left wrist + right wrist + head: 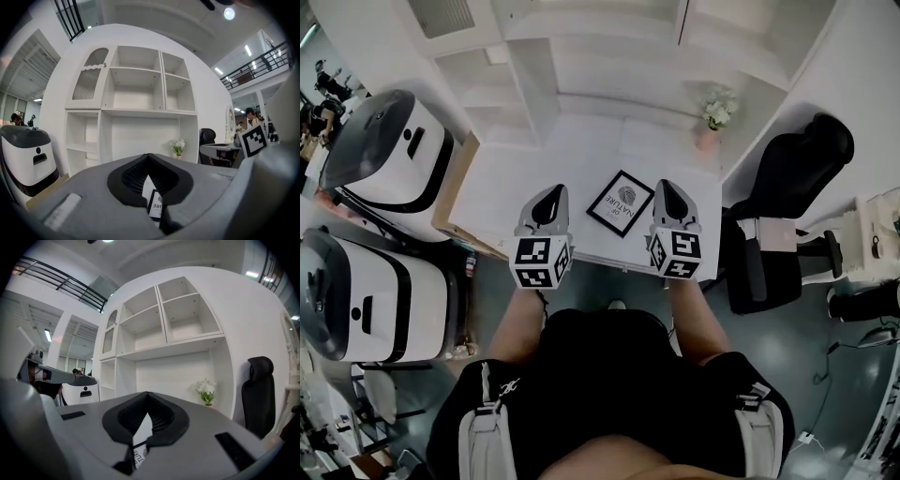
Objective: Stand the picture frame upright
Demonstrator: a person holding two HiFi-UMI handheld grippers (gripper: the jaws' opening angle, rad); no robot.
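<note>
Progress on the picture frame (621,202) is nil, as far as I can judge. It lies flat on its back on the white desk (497,178), face up, and neither claw has hold of it. Everything is left to do: get a grip on an edge, tip it up and set it standing. I cannot see whether it has a prop leg behind it, so I would not count on one.

The frame is a thin black rectangle around a white print with a round grey emblem and a line of dark lettering. It is turned diamond-wise, with one corner pointing at me. It sits near the front edge of the desk, just above the middle of the head view.

The left claw (551,197) hovers at the frame's nine o'clock and the right claw (667,190) at its three o'clock. Each is just beside the frame without touching it. In both gripper views the jaws are clenched, tips meeting, with nothing between them. The frame only shows beyond, through the hollow below the tips.

Further out, at one o'clock from the frame, a small pot of white flowers (715,111) stands at the back corner of the desk. An empty white shelf unit (609,56) rises at twelve o'clock. A black office chair (797,169) sits off the desk at three o'clock. Two white-and-black machines (389,159) stand at nine o'clock.
</note>
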